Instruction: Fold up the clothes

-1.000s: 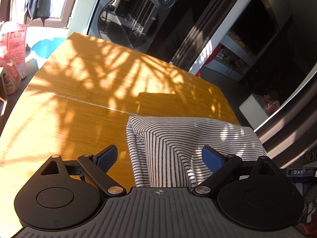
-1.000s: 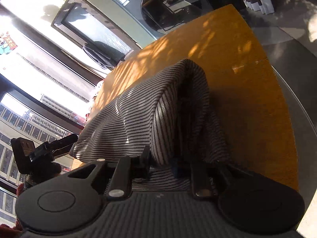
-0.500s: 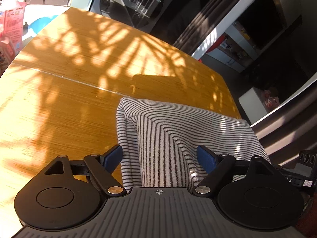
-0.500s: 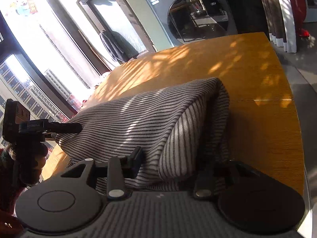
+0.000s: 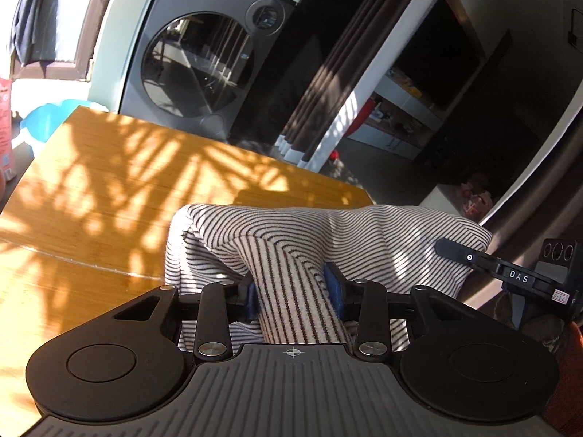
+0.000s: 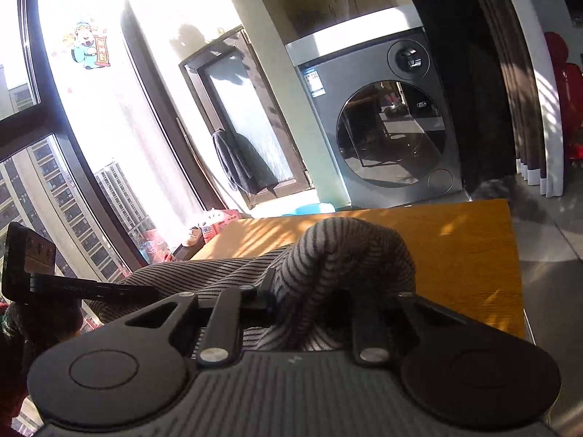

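The wooden worktop [image 5: 109, 189] fills the left view from 9 to 12 o'clock. The striped garment [image 5: 328, 233] bunches at centre. The left claw [image 5: 293, 293] is closing on a pinched fold; the right claw [image 6: 328, 309] is closing, clamped on another bunch.

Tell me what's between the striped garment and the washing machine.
Bare wooden table between striped garment and washing machine; left wrist view.

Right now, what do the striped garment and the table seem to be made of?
Striped garment: soft knit, probably cotton jersey, matte; it bunches and drapes in rounded folds. Table: wood or bamboo veneer, smooth satin finish; fine straight grain and a seam line show.
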A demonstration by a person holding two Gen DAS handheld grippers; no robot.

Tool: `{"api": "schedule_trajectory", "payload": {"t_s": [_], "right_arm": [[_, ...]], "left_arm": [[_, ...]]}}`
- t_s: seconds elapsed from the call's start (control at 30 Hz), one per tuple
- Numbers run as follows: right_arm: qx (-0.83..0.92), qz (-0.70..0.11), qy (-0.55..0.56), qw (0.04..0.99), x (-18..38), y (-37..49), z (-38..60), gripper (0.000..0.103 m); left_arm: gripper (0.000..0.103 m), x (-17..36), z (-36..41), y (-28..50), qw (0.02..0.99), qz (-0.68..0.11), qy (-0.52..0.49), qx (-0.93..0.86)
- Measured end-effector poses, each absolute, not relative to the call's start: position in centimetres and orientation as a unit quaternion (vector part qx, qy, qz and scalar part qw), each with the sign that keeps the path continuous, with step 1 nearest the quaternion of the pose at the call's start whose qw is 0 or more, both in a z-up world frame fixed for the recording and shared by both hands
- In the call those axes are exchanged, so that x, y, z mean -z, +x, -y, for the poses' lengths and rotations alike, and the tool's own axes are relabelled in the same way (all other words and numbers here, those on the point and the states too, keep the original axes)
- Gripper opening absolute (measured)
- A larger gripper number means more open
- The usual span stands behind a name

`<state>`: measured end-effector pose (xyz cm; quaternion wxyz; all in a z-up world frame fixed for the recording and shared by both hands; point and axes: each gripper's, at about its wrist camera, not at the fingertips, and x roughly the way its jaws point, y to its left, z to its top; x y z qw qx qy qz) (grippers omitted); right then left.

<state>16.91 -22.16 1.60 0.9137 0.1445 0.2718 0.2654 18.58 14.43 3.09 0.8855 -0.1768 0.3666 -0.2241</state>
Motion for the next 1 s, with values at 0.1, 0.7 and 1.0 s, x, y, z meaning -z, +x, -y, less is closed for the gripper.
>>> {"api": "schedule_trajectory", "payload": {"t_s": [0.1, 0.7, 1.0], "right_arm": [[-0.243, -0.303, 0.148, 0.91, 1.4, 15.8, 22.7, 0.02], [-0.198, -0.218, 0.121, 0.948, 0.0, 13.1, 23.1, 0.103], [-0.26, -0.282, 0.215, 0.898, 6.1, 16.0, 20.1, 0.103]], "left_arm": [[0.042, -0.5, -13.8, 17.4, 0.879, -0.392, -0.164, 0.216], [0.092, -3.7, -13.4, 12.5, 0.909, -0.31, -0.162, 0.226], [0.094, 1.7, -9.2, 15.3, 0.874, -0.381, -0.158, 0.258]]}}
